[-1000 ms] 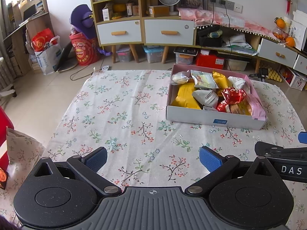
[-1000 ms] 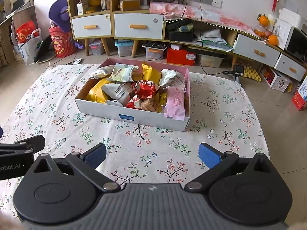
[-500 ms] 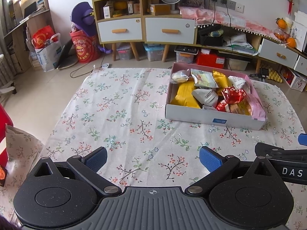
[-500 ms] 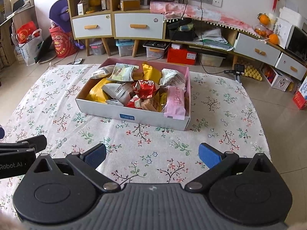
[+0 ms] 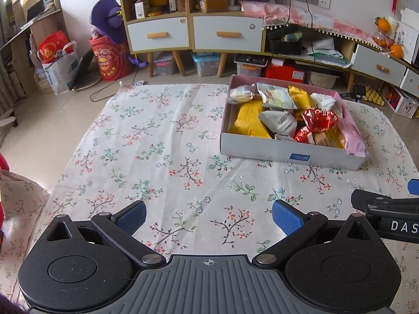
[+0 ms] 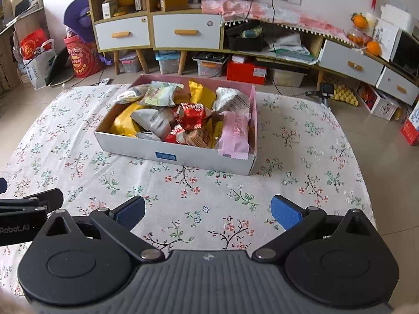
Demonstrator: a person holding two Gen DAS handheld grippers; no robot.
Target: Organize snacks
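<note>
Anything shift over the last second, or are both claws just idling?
Almost nothing. The left claw tilted slightly, so its view crept up a little; the right claw barely moved. Both stay open and empty over the floral cloth; the snack box is untouched.

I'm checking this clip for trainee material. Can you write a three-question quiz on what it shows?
1. True or false: the open left gripper holds a snack.
2. Which packet overhangs the near right corner of the white cardboard box with pink lining: A) pink packet, B) crinkled red foil packet?
3. What covers the table?

Key: 1 false; 2 A; 3 a white floral tablecloth.
</note>
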